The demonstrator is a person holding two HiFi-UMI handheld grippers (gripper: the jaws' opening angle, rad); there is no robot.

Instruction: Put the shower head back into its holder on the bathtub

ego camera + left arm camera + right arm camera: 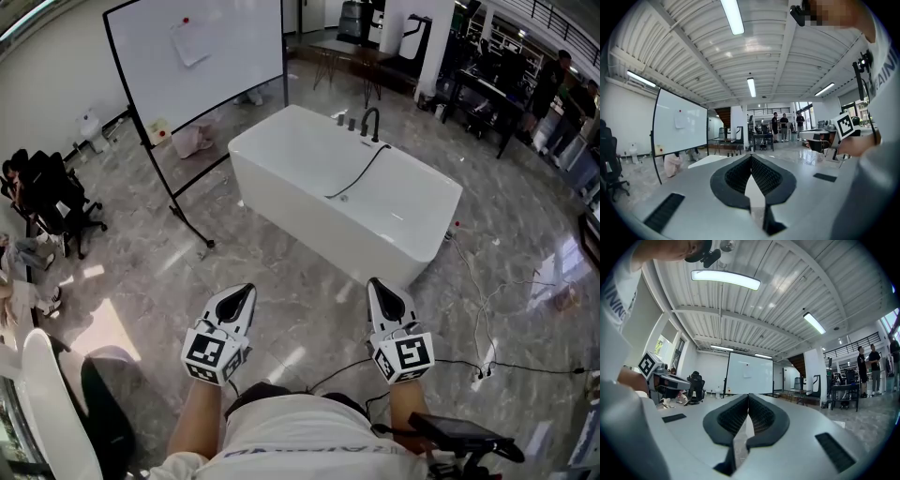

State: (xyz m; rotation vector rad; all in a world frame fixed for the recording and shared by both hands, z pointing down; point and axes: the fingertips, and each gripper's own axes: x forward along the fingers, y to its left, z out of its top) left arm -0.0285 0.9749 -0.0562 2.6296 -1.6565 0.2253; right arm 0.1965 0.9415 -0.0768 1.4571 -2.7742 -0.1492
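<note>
The white bathtub (281, 173) stands on the marble floor some way ahead of me. A black faucet (371, 122) rises at its far rim. From there a black hose (364, 171) runs down into the tub, and its end lies near the tub's floor, too small to make out the shower head. Low in the head view my left gripper (247, 289) and right gripper (373, 282) point toward the tub, well short of it. In both gripper views the left gripper's jaws (751, 157) and the right gripper's jaws (748, 396) meet with nothing between them.
A whiteboard on a wheeled stand (202, 56) stands left of the tub. Office chairs (52, 197) are at the far left, a white chair (52, 412) beside me. Cables (483, 309) and a power strip (485, 373) lie on the floor right. People (562, 94) stand far off.
</note>
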